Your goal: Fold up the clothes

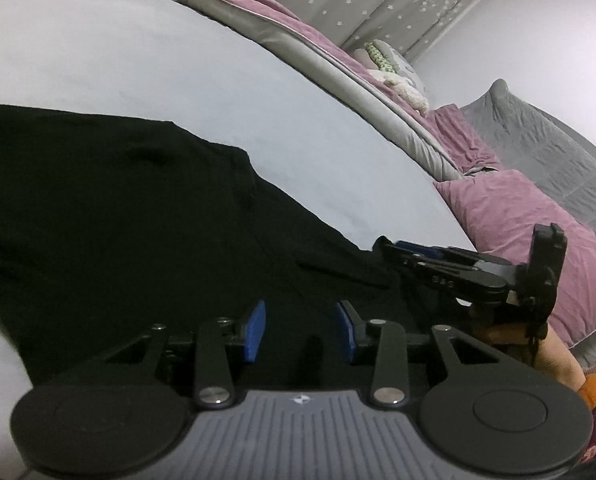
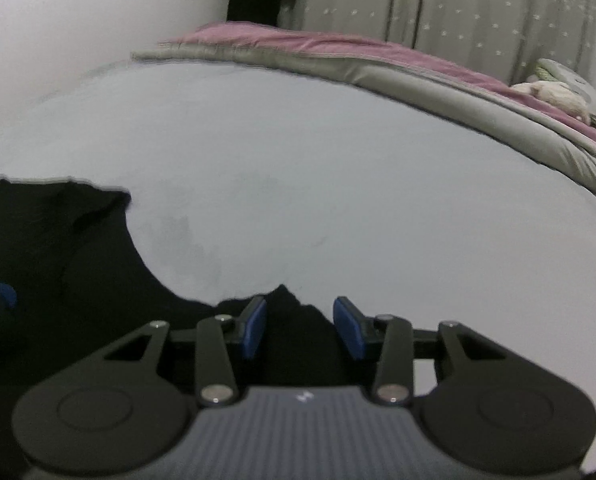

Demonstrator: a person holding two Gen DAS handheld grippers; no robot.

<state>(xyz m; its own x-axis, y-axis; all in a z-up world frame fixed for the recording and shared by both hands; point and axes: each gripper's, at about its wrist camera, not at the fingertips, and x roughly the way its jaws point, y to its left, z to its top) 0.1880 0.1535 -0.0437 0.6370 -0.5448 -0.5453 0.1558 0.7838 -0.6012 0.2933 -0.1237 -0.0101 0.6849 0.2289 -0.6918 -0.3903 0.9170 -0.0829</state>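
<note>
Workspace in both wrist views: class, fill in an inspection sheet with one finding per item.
Surface: pale bed sheet, smooth.
Job's things: black garment spread flat on the sheet.
Clutter: soft toy at the bed's far edge.
Grippers: left gripper open above the garment; right gripper open, a peak of black cloth between its jaws, not pinched.
Cables: nothing seen.
Surroundings: pink-and-grey quilt, pink pillow, star-patterned curtain.

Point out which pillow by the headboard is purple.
The nearer purple pillow, lying low beside the mattress; the grey pillow stands propped behind it.
</note>
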